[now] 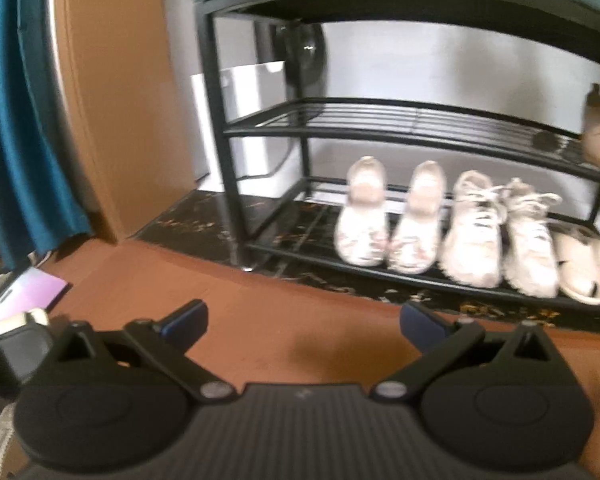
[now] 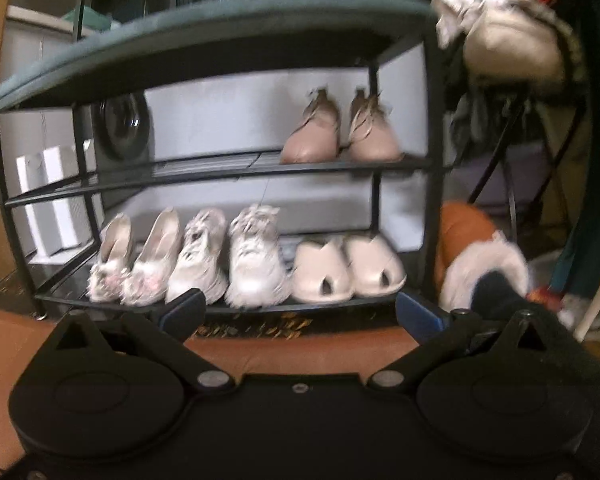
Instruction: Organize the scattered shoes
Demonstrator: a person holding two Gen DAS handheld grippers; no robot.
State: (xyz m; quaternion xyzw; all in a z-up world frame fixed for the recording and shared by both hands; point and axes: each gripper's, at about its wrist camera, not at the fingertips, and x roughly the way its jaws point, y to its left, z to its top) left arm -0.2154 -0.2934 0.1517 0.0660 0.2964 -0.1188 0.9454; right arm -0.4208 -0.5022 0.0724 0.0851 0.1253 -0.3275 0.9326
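Shoes all sit on a black metal shoe rack, toes pointing toward the cameras, long axes running near-to-far, pairs side by side. Bottom shelf in the right wrist view, left to right: white heels with fuzzy pinkish toe trim, white lace-up sneakers, white peep-toe slip-ons. Middle shelf, right end: tan lace-up shoes, also toes forward. The left half of the middle shelf holds no shoes.

Left wrist view shows the same bottom row at a slant: heels, sneakers, slip-ons at the right edge.

Rack stands on a dark marble-patterned floor strip; nearer floor is reddish-brown. Grey wall behind, tan door panel and teal curtain at left, white box behind the rack's left post. Piled clothes right of the rack. Frames blurry.

Left gripper spread wide, nothing between fingers, above the brown floor. Right gripper spread wide, holding nothing, facing the bottom shelf.
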